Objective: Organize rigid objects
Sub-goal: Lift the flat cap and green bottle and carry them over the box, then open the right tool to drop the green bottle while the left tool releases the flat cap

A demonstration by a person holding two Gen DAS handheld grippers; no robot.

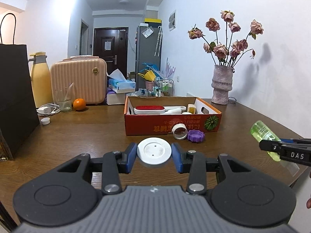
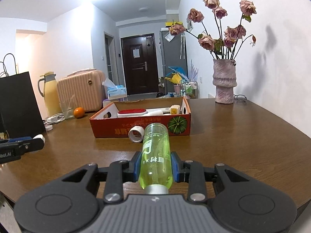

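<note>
My left gripper (image 1: 154,155) is shut on a white round disc (image 1: 154,150), held above the wooden table in front of the red cardboard box (image 1: 147,125). My right gripper (image 2: 155,165) is shut on a green transparent bottle (image 2: 155,151), its cap toward the camera; the bottle also shows at the right of the left wrist view (image 1: 264,136). The box (image 2: 108,125) holds a red-and-white brush (image 1: 149,109) and several white items. A white tape roll (image 1: 179,131) and a purple lid (image 1: 196,136) lie on the table against the box front.
A pink vase of dried roses (image 1: 221,85) stands at the back right. A black paper bag (image 1: 13,97), yellow thermos (image 1: 39,81), glass (image 1: 63,101), orange (image 1: 79,104), white charger (image 1: 46,109), small white cap (image 1: 45,120) and pink case (image 1: 78,80) are at the left.
</note>
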